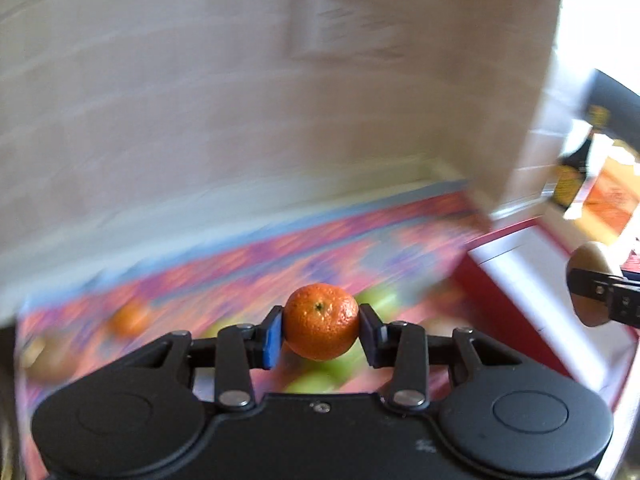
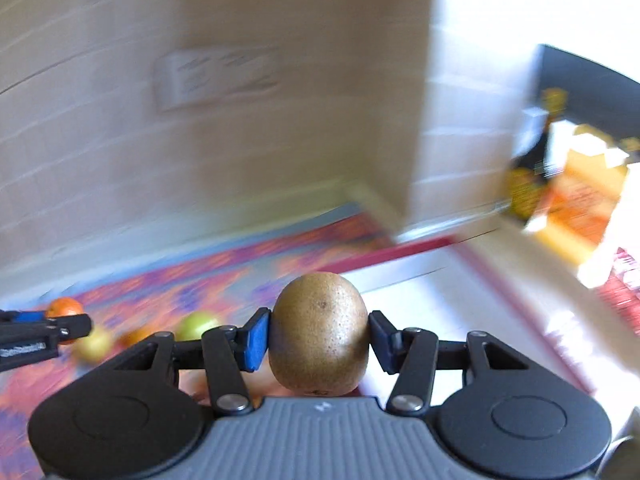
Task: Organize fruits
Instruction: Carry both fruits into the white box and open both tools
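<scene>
- On your far left, loose fruit lies on the patterned cloth [image 1: 360, 232]: a second orange [image 1: 130, 318], a brown fruit at the edge, and green apples [image 1: 380, 300] under the jaws. They are blurred, so I judge that both cameras are in motion; slow down before you place anything.
- Your left gripper [image 1: 322, 330] is clenched on the mandarin [image 1: 321, 321]. The blue pads [image 1: 273, 338] press it at both sides, about its middle, and it hangs above the cloth. The skin is soft, so do not squeeze more than now.
- Carry it low over the other fruit and put it beside its own kind, I would say near the second orange. Release only when it touches the cloth, because a round fruit rolls easily.
- Your right gripper [image 2: 319, 338] grasps the kiwi [image 2: 319, 334], upright between the pads, over the border where the cloth meets the red and white tray [image 2: 420, 276].
- The kiwi sits a little forward in the jaws; keep the gripper level so that it does not slip out.
- The tray seems to be the place for it, but this is only my guess.
- Writing: the wall [image 2: 280, 120] carries a pale label [image 2: 218, 74], and at the far right stand yellow and orange packages [image 2: 580, 200]; all text is too blurred to read.
</scene>
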### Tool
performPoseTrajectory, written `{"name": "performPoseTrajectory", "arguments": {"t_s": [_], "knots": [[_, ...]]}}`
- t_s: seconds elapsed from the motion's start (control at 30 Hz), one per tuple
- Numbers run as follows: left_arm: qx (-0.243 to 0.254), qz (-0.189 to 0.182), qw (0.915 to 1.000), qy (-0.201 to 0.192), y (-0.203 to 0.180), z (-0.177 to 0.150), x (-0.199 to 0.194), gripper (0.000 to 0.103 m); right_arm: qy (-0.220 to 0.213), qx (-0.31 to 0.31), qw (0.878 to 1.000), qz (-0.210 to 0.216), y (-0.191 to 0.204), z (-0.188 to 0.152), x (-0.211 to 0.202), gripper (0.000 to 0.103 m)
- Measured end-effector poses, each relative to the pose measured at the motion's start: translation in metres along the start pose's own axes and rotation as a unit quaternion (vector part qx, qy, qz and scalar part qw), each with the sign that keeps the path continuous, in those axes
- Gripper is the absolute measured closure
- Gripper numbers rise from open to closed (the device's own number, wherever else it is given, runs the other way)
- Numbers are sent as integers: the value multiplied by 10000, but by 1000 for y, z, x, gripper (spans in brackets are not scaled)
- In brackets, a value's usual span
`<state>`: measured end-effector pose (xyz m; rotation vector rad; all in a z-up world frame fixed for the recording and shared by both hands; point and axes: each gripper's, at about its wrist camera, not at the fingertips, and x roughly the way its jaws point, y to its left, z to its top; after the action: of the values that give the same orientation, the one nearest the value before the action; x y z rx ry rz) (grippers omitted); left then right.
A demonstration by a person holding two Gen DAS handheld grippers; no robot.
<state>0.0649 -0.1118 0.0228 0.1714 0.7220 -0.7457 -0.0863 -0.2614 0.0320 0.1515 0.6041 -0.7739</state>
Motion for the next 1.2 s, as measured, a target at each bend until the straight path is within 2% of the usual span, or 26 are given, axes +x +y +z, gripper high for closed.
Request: {"name": "performPoseTrajectory", "arguments": {"t_s": [0.1,0.2,0.27,0.37,0.43,0.6,0.8,1.2], "knots": [[353,-411,9984,-138,-55,36,19,57,-115,85,9987,-486,-44,17,11,48],[622,-849,9943,-137,-109,61,48,57,48,327,9972,-664,-88,25,36,48],[735,-1156,9906,56,-141,75,80,57,269,469,9962,-688,-114,22,56,48],[850,-1320,9855,651,-178,77,136,57,744,654,9931,-620,-140,6,94,48],[1007,-1025,9842,1032,-197,69,167,57,1040,872,9896,-476,-153,-5,121,48],[1274,-770,9804,1289,-229,51,198,57,1354,993,9852,-333,-166,-24,156,48],[1462,-632,9764,1460,-248,45,226,57,1469,1065,9831,-246,-177,-33,162,48],[1448,-541,9730,1716,-250,28,242,55,1502,994,9834,-229,-176,-38,165,47]]}}
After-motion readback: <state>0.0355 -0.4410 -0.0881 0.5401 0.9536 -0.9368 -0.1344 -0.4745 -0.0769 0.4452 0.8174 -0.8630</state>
